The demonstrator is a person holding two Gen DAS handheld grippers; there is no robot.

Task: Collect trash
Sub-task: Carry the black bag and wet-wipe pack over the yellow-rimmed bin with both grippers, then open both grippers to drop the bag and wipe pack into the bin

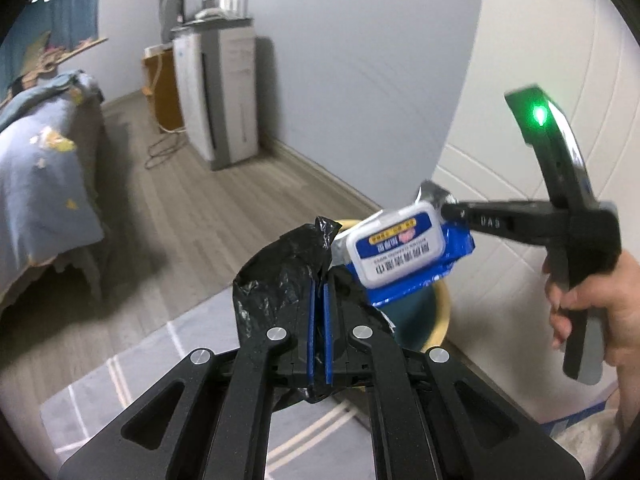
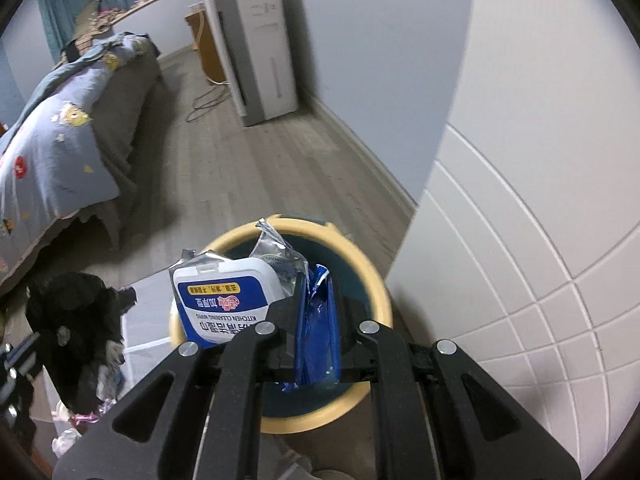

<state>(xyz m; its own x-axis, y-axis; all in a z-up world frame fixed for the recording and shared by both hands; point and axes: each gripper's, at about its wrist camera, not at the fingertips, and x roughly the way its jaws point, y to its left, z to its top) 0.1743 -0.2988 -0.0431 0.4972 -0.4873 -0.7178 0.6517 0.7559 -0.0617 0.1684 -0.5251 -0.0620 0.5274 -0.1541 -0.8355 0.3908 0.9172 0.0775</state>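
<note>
My left gripper (image 1: 319, 292) is shut on a black plastic bag (image 1: 276, 280), pinching its rim between blue pads. My right gripper (image 2: 316, 312) is shut on a blue wet-wipes pack (image 2: 224, 300) with a white lid, holding it above a round bin (image 2: 360, 264) with a yellow rim and dark teal inside. In the left wrist view the pack (image 1: 400, 252) hangs just right of the black bag, held by the right gripper (image 1: 452, 212), with the bin (image 1: 438, 312) below. The bag also shows at the left of the right wrist view (image 2: 76, 320).
A white panelled cabinet (image 2: 540, 240) stands just right of the bin. A bed with a blue quilt (image 2: 52, 152) is at the left. A tall white appliance (image 2: 260, 48) stands against the far wall. A pale rug (image 1: 140, 380) lies on the wood floor. Small litter lies under the bag (image 2: 80, 420).
</note>
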